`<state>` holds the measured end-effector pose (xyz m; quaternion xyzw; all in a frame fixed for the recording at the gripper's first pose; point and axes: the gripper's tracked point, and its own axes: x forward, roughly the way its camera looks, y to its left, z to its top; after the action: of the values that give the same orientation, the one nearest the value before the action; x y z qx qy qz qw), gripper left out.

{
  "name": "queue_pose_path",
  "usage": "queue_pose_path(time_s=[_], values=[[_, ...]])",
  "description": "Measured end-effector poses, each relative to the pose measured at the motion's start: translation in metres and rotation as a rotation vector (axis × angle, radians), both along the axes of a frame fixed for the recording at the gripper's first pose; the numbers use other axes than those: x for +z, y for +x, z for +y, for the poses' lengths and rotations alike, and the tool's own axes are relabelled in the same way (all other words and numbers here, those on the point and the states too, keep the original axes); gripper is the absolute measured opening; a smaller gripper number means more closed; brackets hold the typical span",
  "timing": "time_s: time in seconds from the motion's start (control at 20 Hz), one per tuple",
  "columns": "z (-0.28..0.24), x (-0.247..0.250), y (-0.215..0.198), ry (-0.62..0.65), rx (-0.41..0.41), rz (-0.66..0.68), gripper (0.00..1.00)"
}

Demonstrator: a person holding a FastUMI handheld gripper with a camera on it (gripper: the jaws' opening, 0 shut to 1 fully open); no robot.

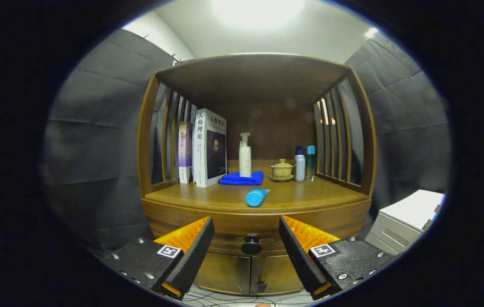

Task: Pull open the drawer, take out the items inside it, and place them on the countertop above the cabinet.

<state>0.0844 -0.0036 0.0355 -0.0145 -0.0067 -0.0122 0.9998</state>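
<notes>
The gripper (246, 232) hangs level, its two fingers (192, 251) spread wide apart, nothing pressed between them.

white book spine (199, 149): large black chinese characters run down it, reading 人格理论; smaller print lower down is too small to read.
white book cover (216, 147): the same title, 人格理论, stands across the top, above a dark portrait picture.
purple book (185, 151): some lettering on the spine, too blurred to read.
pump bottle (245, 155): faint grey vertical lettering on the white body, not legible.
left finger block (169, 251): a square black-and-white coded marker on a white patch, no letters.
right finger block (322, 250): a matching square coded marker, no letters.
numbers: none legible anywhere.
</notes>
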Motion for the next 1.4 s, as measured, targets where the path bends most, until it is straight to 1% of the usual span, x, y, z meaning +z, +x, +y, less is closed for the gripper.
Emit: queue_pose_path(time_s=[0.2, 0.3, 0.65, 0.95, 1.15, 1.4], values=[[-0.01, 0.02, -0.033, -0.016, 0.005, -0.05, 0.94], [-0.014, 0.022, -0.048, -0.024, 0.009, -0.064, 0.94], [-0.026, 0.006, -0.086, -0.015, 0.014, -0.032, 0.94], [-0.035, -0.003, -0.098, -0.007, 0.006, -0.009, 0.94], [-0.04, 0.0, -0.097, -0.017, 0.003, -0.023, 0.94], [-0.041, 0.002, -0.098, 0.009, 0.002, -0.018, 0.94]])
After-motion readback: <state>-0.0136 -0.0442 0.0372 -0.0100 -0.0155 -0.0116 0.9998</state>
